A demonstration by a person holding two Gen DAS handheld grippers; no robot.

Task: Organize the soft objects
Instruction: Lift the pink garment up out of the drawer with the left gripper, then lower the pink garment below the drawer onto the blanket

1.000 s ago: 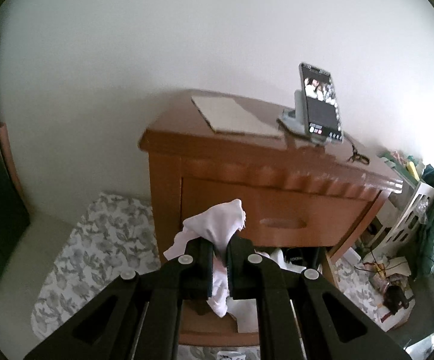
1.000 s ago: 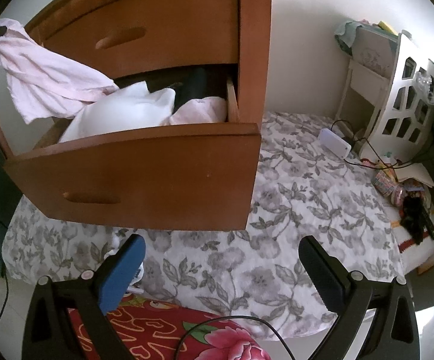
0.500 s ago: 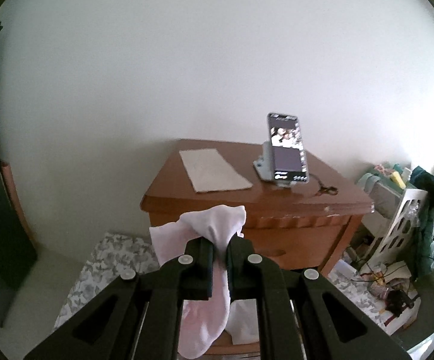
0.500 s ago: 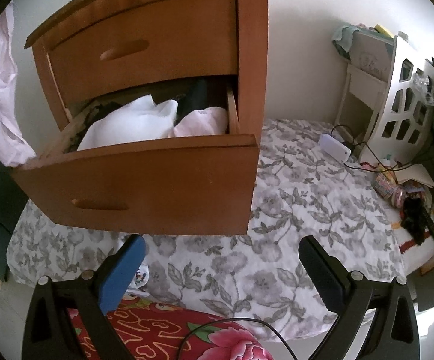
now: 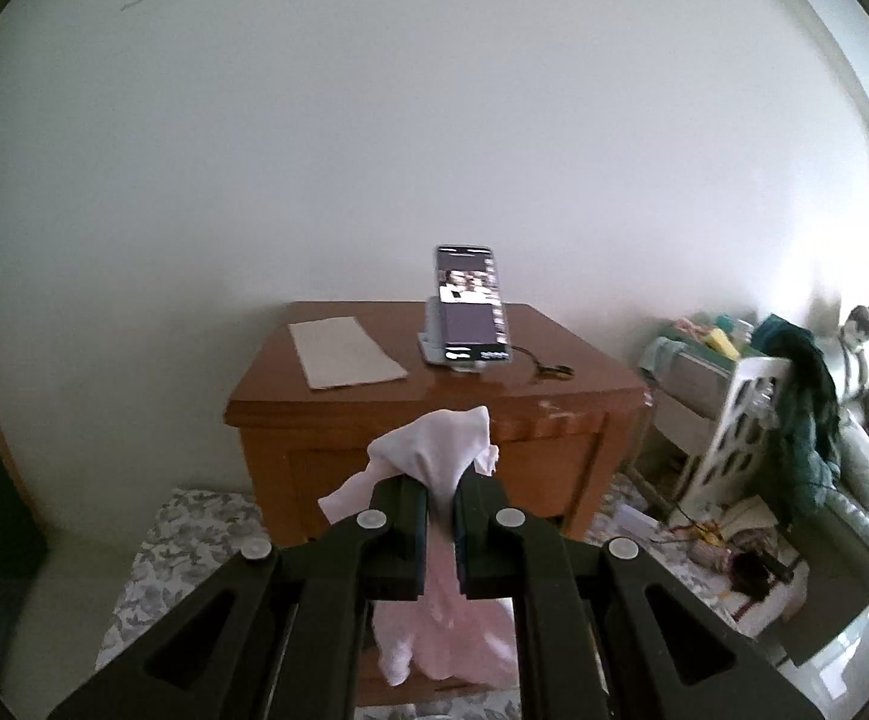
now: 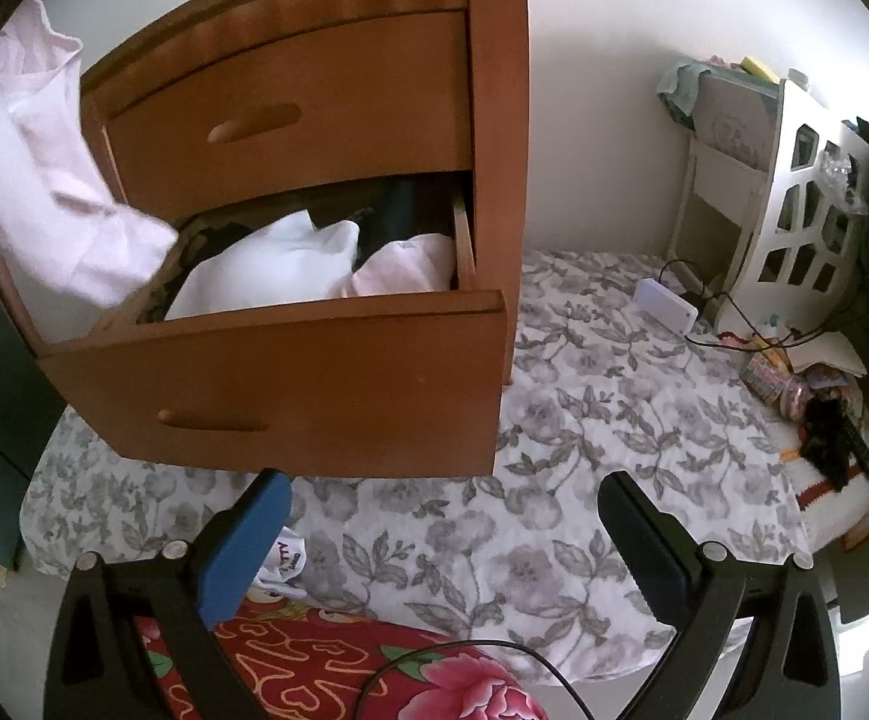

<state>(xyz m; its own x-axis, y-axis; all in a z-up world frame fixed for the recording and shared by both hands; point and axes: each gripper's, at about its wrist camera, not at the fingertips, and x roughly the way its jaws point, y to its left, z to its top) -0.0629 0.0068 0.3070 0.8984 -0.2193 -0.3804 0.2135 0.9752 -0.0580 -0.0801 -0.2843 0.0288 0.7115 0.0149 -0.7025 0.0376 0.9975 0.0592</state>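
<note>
My left gripper (image 5: pixel 440 501) is shut on a pale pink cloth (image 5: pixel 446 450), which bunches above the fingers and hangs down below them in front of the wooden nightstand (image 5: pixel 434 402). From the right wrist view the same pink cloth (image 6: pixel 44 180) dangles at the far left, its lower end beside the open lower drawer (image 6: pixel 290 372). That drawer holds a white garment (image 6: pixel 272 264), a pale pink one (image 6: pixel 404 267) and something dark behind them. My right gripper (image 6: pixel 440 540) stands open and empty over the floral sheet (image 6: pixel 554 480), in front of the drawer.
A phone on a stand (image 5: pixel 467 306), a folded paper (image 5: pixel 344 351) and a small cable lie on the nightstand top. A white cut-out rack (image 6: pixel 794 210), a power bank with cables (image 6: pixel 665 303) and clutter sit right. A red floral fabric (image 6: pixel 344 660) lies below the right gripper.
The left gripper has risen and drawn back with the pink cloth, lifting it up out of the drawer; the nightstand top now shows from above. The right gripper has stayed put.
</note>
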